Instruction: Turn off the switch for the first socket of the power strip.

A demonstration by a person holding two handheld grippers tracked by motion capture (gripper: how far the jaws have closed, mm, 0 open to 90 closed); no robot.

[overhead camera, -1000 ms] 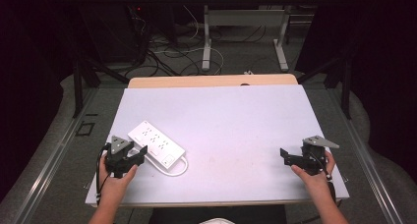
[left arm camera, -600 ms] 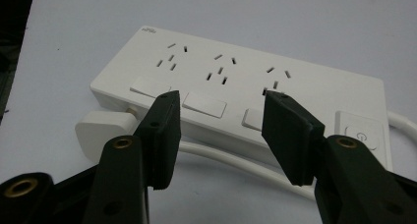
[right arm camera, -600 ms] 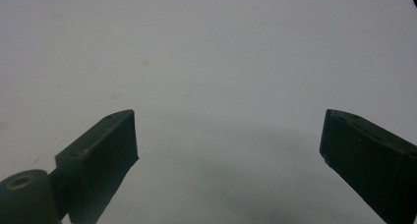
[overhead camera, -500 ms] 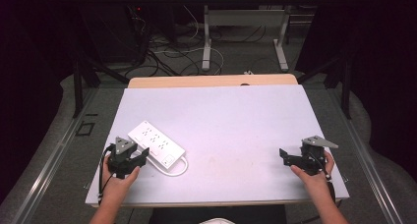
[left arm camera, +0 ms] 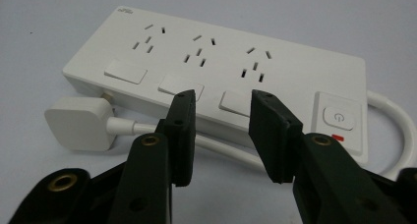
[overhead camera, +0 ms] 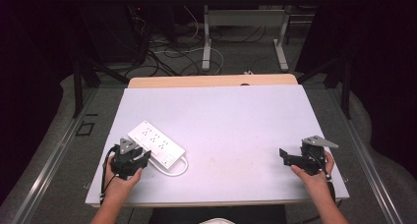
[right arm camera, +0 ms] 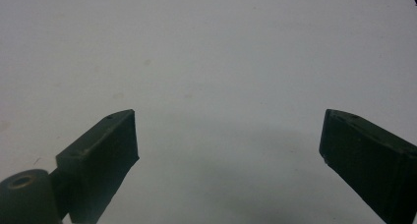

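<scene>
A white power strip (overhead camera: 156,145) with three sockets, three rocker switches and a power button lies flat at the table's front left. In the left gripper view the power strip (left arm camera: 236,67) sits just beyond my jaws, its white plug (left arm camera: 78,123) and cable (left arm camera: 393,121) lying beside it. My left gripper (overhead camera: 143,158) is at the strip's near side, and the left gripper (left arm camera: 221,98) is open a little with nothing between the jaws. My right gripper (overhead camera: 286,156) rests at the front right; the right gripper (right arm camera: 228,118) is open wide over bare table.
The pale lilac tabletop (overhead camera: 236,121) spreads between the two hands. A wooden edge (overhead camera: 211,80) shows behind its far side. Beyond that are desk legs (overhead camera: 206,42) and loose floor cables (overhead camera: 172,49). Dark surroundings flank the table.
My left gripper has crept slightly right and toward the power strip. The right gripper and the strip have stayed put.
</scene>
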